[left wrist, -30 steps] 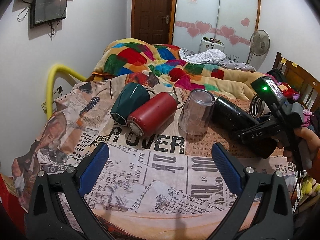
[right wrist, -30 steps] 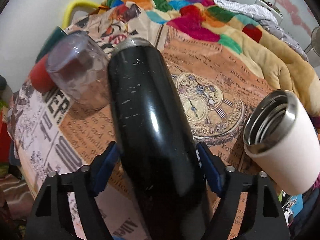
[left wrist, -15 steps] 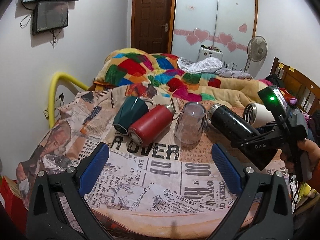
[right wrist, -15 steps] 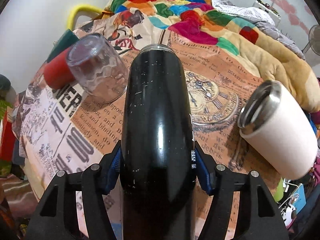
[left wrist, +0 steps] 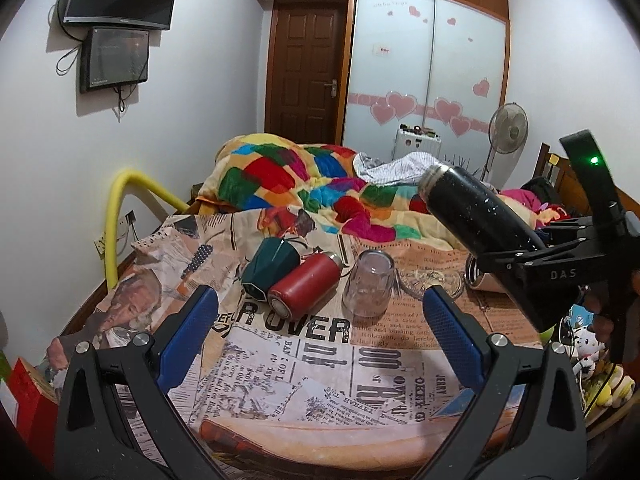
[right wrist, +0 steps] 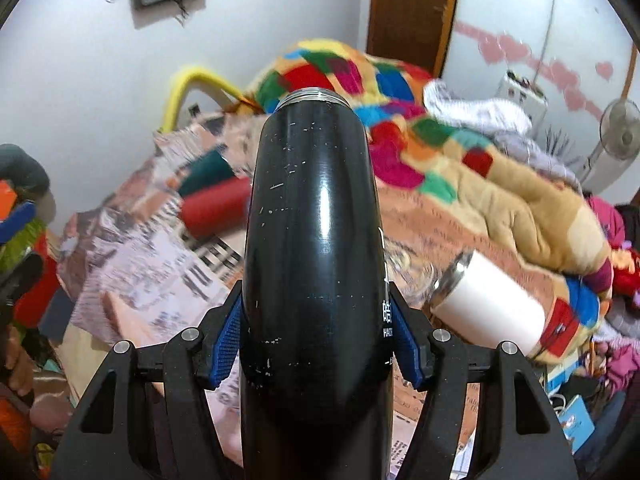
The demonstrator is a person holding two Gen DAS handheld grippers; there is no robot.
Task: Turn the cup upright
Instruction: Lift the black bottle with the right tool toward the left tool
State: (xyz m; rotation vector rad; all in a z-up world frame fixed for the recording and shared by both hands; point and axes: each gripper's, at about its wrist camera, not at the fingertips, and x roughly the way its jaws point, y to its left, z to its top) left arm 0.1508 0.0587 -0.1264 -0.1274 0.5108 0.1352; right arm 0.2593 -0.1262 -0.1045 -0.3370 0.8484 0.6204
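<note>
My right gripper (right wrist: 316, 344) is shut on a tall black cup (right wrist: 316, 240) and holds it in the air, tilted with its silver-rimmed mouth pointing up and away. In the left wrist view the black cup (left wrist: 476, 212) hangs above the table's right side, clamped in the right gripper (left wrist: 516, 256). My left gripper (left wrist: 320, 328) is open and empty over the near part of the table.
On the newspaper-print tablecloth (left wrist: 304, 360) lie a green cup (left wrist: 270, 266) and a red bottle (left wrist: 304, 290) on their sides, and a clear glass (left wrist: 368, 288) stands upside down. A white tumbler (right wrist: 492, 312) lies on its side at the right. A colourful quilt (left wrist: 304, 184) lies behind.
The right gripper has lifted the black cup off the table and tilted its mouth upward. The left gripper has pulled back and risen a little.
</note>
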